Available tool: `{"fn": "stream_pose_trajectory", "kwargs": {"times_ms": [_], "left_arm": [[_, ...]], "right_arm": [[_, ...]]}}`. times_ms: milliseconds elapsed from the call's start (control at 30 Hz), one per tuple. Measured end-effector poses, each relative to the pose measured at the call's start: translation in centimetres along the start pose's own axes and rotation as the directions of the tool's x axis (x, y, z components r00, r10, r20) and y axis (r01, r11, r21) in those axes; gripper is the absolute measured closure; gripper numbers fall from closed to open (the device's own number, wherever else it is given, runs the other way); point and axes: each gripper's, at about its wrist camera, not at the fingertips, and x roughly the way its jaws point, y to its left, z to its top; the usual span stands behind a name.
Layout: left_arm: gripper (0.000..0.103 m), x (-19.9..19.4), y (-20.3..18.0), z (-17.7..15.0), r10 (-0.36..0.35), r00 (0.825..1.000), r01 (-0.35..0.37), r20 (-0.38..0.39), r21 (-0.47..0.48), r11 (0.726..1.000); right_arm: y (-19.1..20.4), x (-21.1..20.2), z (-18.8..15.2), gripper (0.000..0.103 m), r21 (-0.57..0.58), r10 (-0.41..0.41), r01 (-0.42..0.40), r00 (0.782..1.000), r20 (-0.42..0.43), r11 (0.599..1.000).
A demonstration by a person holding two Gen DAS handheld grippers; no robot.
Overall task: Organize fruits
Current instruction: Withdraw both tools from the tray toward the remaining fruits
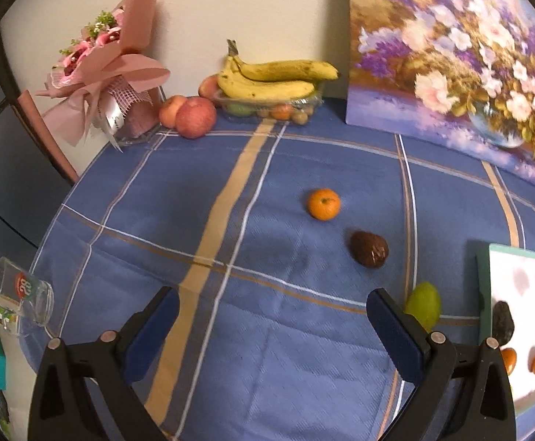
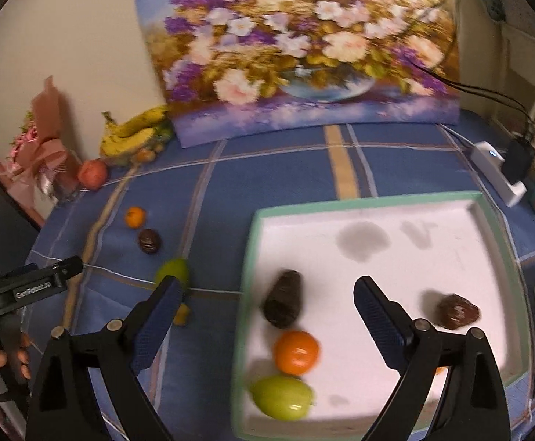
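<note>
My left gripper (image 1: 273, 307) is open and empty above the blue checked tablecloth. Ahead of it lie an orange mandarin (image 1: 323, 204), a dark brown avocado (image 1: 369, 249) and a green fruit (image 1: 423, 305) beside its right finger. My right gripper (image 2: 267, 296) is open and empty over the white tray (image 2: 432, 250) with a green rim. In the tray lie a dark avocado (image 2: 283, 304), an orange mandarin (image 2: 296, 352), a green fruit (image 2: 281, 397) and a brown fruit (image 2: 457, 311). The loose mandarin (image 2: 135, 217), avocado (image 2: 149, 241) and green fruit (image 2: 173, 271) also show left of the tray.
A banana bunch (image 1: 274, 77) on a clear fruit box and two apples (image 1: 190, 115) stand at the back wall. A pink bouquet (image 1: 102, 73), a flower painting (image 1: 451, 55), a tipped glass (image 1: 25, 296) at the left edge and a power strip (image 2: 498, 172) are around.
</note>
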Motion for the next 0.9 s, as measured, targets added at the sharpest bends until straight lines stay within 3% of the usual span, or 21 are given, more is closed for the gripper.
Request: {"fn": "stream_pose_trajectory", "kwargs": {"times_ms": [200, 400, 600, 733, 900], "left_arm": [[0.0, -0.1, 1.8, 1.7, -0.041, 0.999, 0.041, 0.017, -0.039, 0.998], [0.0, 0.6, 3.2, 4.0, -0.069, 0.997, 0.071, 0.042, -0.056, 0.996], [0.001, 3.8, 3.8, 5.6, -0.098, 0.995, 0.1, 0.032, -0.074, 0.992], [0.009, 7.2, 3.3, 6.2, -0.13, 0.992, 0.129, -0.003, -0.073, 0.989], [0.013, 10.0, 1.5, 6.7, -0.155, 0.988, 0.155, -0.007, -0.018, 0.988]], "right_arm": [[3.3, 0.5, 0.8, 0.008, -0.036, 0.078, -0.078, 0.997, 0.017, 0.996], [5.5, 1.7, 1.4, 0.008, -0.046, 0.104, -0.103, 0.995, 0.01, 0.994], [7.1, 3.8, 2.0, 0.008, -0.059, 0.093, -0.095, 0.995, -0.033, 0.994], [8.1, 5.3, 2.4, 0.009, -0.082, 0.084, -0.089, 0.994, -0.064, 0.993], [8.6, 8.2, 1.8, 0.02, -0.087, 0.078, -0.092, 0.986, -0.146, 0.992]]}}
